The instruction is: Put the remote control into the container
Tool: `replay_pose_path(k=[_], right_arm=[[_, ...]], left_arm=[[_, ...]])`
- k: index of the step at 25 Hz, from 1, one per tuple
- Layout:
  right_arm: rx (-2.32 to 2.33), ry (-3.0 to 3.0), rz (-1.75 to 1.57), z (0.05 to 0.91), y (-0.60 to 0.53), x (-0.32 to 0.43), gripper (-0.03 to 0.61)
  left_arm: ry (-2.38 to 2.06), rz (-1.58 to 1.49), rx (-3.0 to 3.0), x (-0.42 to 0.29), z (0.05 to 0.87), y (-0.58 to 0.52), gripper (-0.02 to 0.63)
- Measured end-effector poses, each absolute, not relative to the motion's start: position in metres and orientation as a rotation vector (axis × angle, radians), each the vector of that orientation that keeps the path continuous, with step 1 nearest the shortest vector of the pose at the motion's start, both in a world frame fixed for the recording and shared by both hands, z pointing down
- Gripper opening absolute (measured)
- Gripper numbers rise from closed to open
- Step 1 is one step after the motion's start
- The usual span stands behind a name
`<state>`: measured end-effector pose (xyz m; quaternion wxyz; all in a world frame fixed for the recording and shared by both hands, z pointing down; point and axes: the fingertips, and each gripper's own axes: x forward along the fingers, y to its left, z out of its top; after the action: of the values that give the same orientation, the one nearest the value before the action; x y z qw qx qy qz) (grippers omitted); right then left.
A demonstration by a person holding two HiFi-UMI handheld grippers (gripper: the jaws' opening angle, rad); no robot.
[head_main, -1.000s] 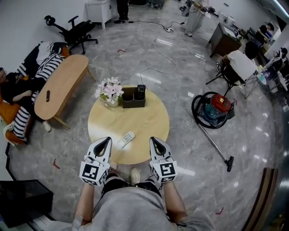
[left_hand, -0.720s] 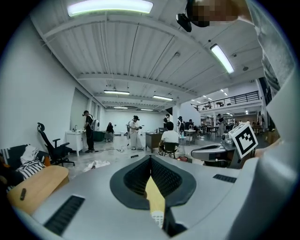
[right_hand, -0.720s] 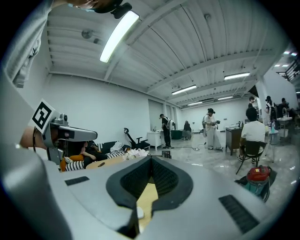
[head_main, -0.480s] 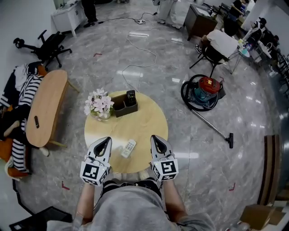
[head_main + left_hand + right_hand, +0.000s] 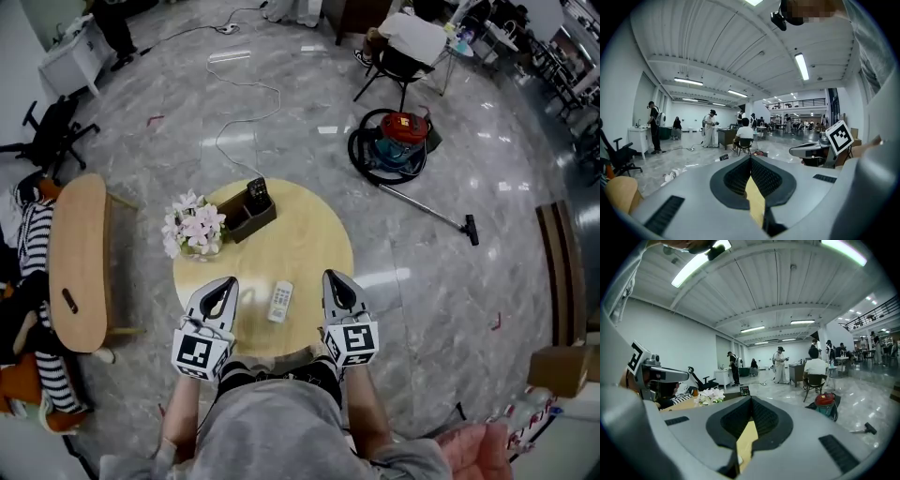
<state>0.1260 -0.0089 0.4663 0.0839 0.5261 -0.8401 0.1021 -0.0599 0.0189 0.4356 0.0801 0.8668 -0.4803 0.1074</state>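
both pairs of jaws are seen closed tip to tip in the gripper views, and nothing is held in either; only a sliver of the yellow table [image 5: 309,234] shows through the gap behind the pads. the left gripper [image 5: 222,284] and the right gripper [image 5: 336,279] are held over the near edge of the table; the white remote control [image 5: 280,302] lies flat between them, level with the jaws rather than ahead of the tips, touched by neither. the container [image 5: 251,223] stands well ahead of both, nearer the left jaws' line; a black remote [image 5: 257,194] is already stood in it, and flowers [image 5: 192,225] sit just beside it.

the white remote is judged light and stiff, with a smooth plastic shell that may slip; it is best taken across its narrow width, on the long side edges near the middle, so it is not tipped when lifted; the button face is better left unpressed; since it lies flat, the jaws would first have to be opened and lowered astride it.
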Motion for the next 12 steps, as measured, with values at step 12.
replay_pose_path(k=[12], right_arm=[[1.631, -2.357, 0.482, 0.532, 0.022, 0.100, 0.009]], left_arm=[[-1.226, 0.380, 2.600, -0.067, 0.483, 0.027, 0.006]])
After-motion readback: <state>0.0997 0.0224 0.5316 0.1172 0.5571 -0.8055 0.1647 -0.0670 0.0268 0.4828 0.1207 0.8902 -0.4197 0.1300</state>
